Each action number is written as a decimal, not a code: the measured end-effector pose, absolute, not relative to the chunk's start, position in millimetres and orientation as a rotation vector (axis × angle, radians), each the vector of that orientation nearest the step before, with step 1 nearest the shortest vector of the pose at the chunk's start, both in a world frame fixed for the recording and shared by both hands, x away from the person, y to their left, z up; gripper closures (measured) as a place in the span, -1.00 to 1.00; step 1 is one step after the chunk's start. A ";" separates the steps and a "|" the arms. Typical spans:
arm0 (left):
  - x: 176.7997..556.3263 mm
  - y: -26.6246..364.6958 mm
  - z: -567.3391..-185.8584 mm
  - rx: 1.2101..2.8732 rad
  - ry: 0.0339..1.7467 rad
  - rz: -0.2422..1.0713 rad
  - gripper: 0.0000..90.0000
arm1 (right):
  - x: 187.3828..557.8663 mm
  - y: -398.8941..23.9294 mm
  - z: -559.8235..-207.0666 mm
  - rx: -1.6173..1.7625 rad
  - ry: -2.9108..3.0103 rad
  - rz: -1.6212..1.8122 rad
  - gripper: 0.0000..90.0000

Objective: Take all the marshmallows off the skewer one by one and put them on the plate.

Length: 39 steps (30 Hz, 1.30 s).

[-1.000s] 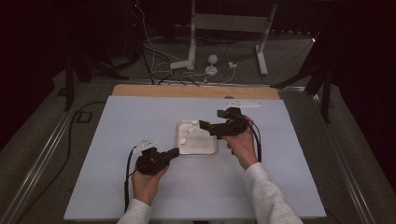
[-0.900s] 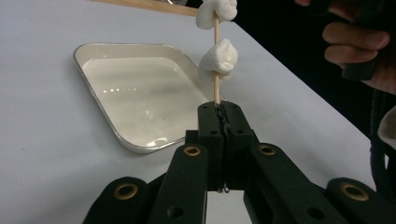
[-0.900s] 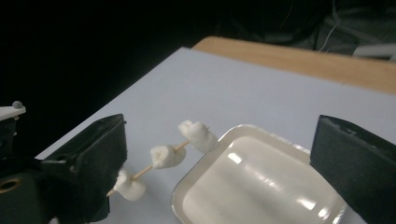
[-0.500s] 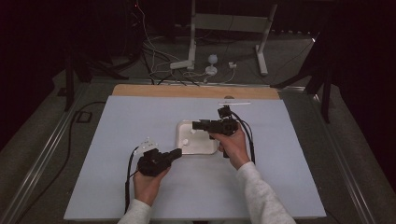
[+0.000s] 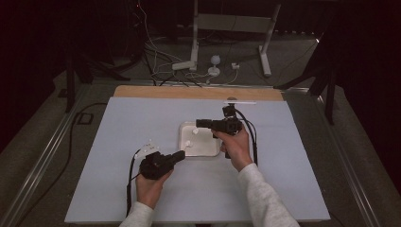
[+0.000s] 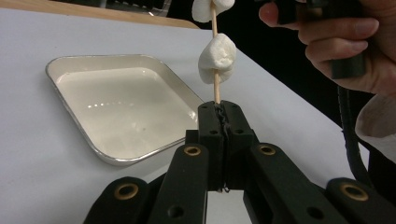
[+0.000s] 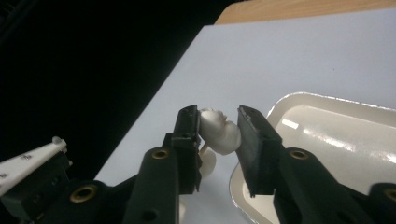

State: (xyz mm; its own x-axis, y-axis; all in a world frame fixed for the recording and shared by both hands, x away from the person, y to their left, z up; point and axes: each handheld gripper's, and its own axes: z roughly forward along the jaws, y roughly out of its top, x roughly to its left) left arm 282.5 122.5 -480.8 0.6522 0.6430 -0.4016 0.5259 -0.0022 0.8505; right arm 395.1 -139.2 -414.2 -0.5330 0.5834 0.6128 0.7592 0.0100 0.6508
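Pale blue board covers the table (image 5: 118, 189). Nearest the person, the left gripper (image 6: 219, 122) has its jaws clamped on a wooden skewer (image 6: 216, 91) threaded through a marshmallow (image 6: 217, 58). Beyond, over the white tray (image 5: 215, 150), the right gripper (image 7: 218, 122) has just been closing and now pinches the upper marshmallow (image 7: 219, 130).
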 end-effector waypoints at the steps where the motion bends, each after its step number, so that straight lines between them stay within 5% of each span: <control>1: 281.9 122.7 -480.1 1.644 0.968 0.119 1.00 | 395.0 -139.5 -413.9 -1.423 -2.096 -1.554 0.58; 5: 280.6 124.0 -478.4 1.623 0.946 0.119 1.00 | 394.7 -134.9 -416.5 -1.412 -2.104 -1.532 0.41; 16: 280.9 122.5 -478.7 1.643 0.927 0.123 1.00 | 393.5 -134.5 -412.2 -1.413 -2.122 -1.556 0.71; 39: 278.5 136.9 -483.1 1.650 0.965 0.140 1.00 | 401.7 -164.8 -391.3 -1.541 -2.175 -1.679 0.77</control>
